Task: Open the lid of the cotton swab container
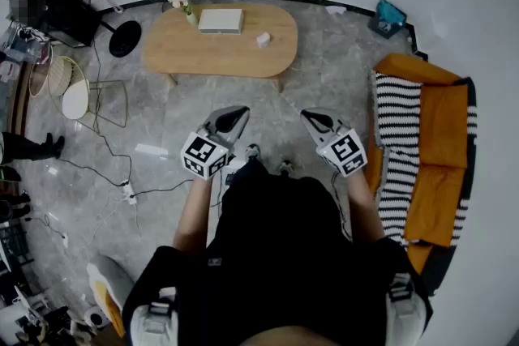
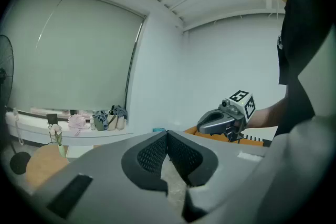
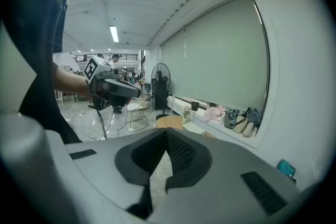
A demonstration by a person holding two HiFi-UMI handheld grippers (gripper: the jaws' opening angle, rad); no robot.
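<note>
I held my grey left gripper (image 1: 237, 114) and grey right gripper (image 1: 310, 117) fully closed, both empty. The small white container (image 1: 263, 39) (presumably the swab one) sat on the oval wooden table (image 1: 178, 53), well apart; lid opening had not begun.

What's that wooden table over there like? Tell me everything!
The wooden table has a long oval top of pale, smooth-looking wood on legs, and it stands level on the grey marbled floor. On it rest a flat white box, a little vase of flowers near its left end and a small white thing. Nothing else touches it.
</note>
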